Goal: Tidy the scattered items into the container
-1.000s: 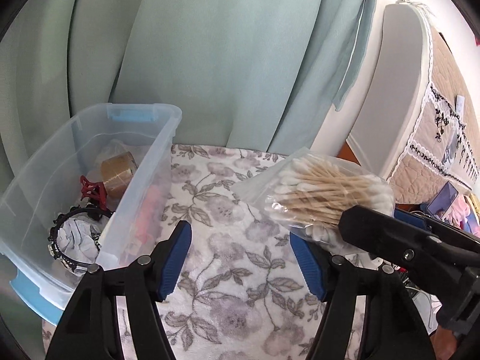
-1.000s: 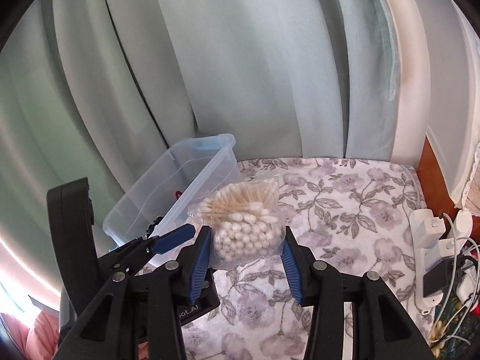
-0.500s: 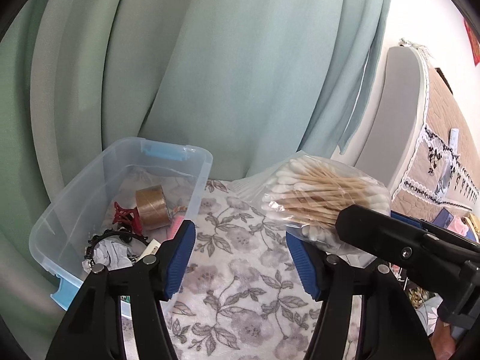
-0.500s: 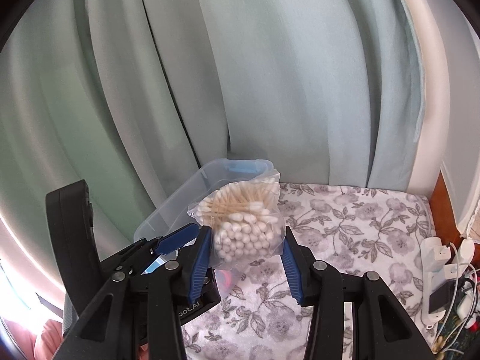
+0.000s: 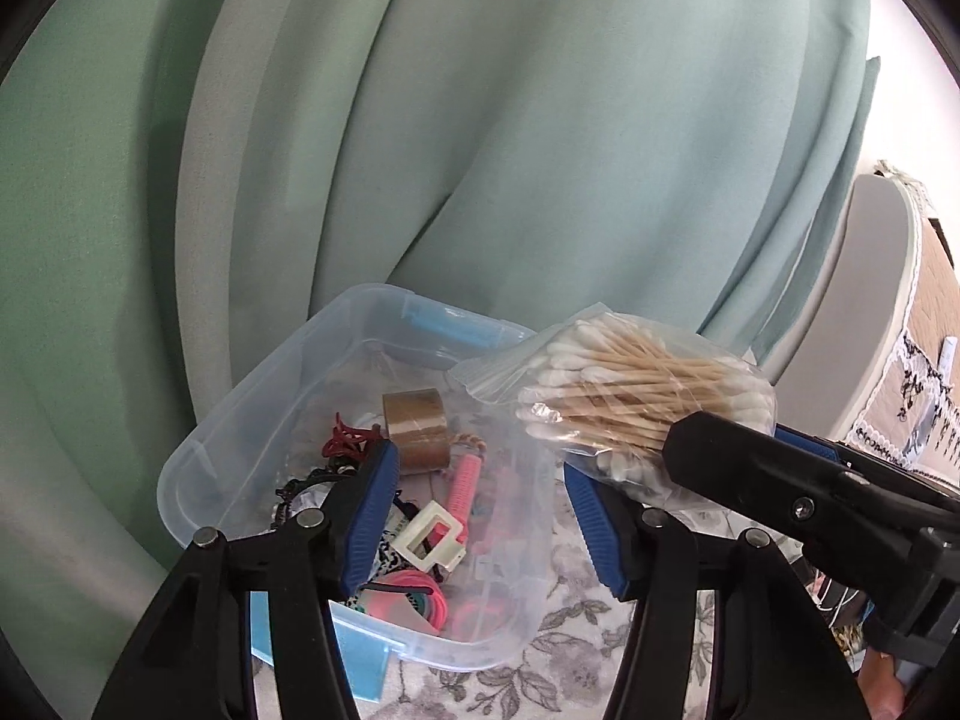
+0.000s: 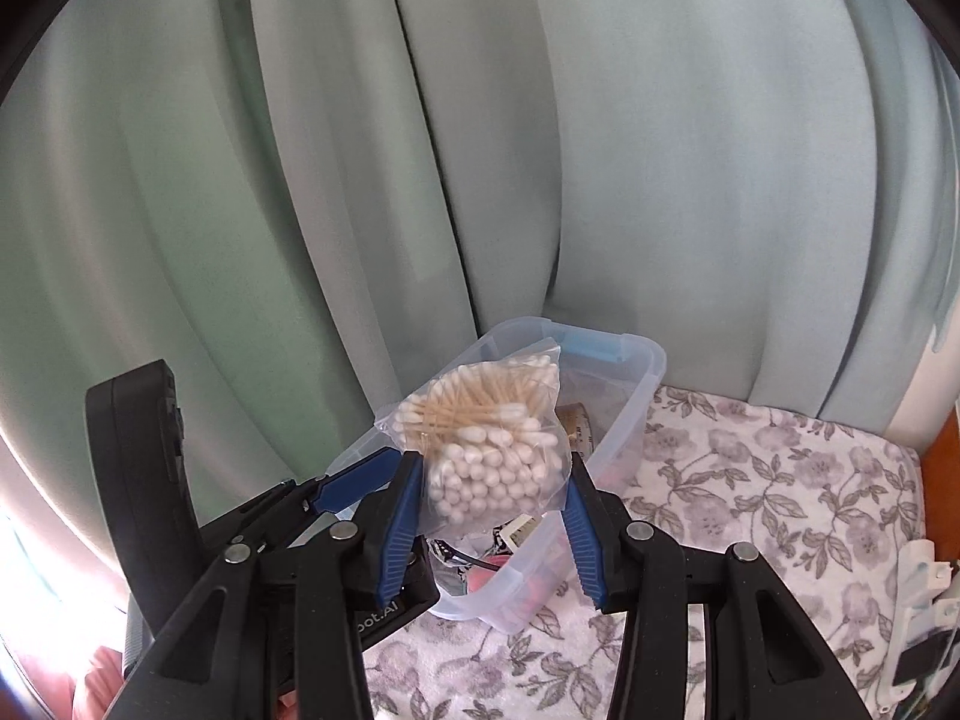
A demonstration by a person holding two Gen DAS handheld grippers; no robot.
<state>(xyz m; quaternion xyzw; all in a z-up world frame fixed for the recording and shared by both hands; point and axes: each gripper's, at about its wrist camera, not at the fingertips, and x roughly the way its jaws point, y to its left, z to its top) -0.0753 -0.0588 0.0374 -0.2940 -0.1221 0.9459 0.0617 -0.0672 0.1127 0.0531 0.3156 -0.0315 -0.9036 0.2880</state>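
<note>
Pale green curtains [image 6: 660, 150] hang in folds behind a table covered with a grey floral cloth [image 6: 780, 480]; at the cloth's left edge stands a clear plastic container [image 6: 645, 372] with blue latches. Inside the container lie a roll of brown tape [image 5: 416, 429], a red claw clip [image 5: 348, 441], a pink comb [image 5: 462, 483], a white clip [image 5: 432, 537] and pink hair ties [image 5: 420, 594]. At the right, the right gripper [image 6: 489, 516] has its jaws closed against the sides of a clear bag of cotton swabs [image 6: 489, 450], holding it in the air above the container's near end; the bag touches nothing else. To the left, the left gripper [image 5: 480, 522] hovers over the container with its jaws spread wide and nothing between them; the bag hangs just beside its right jaw.
</note>
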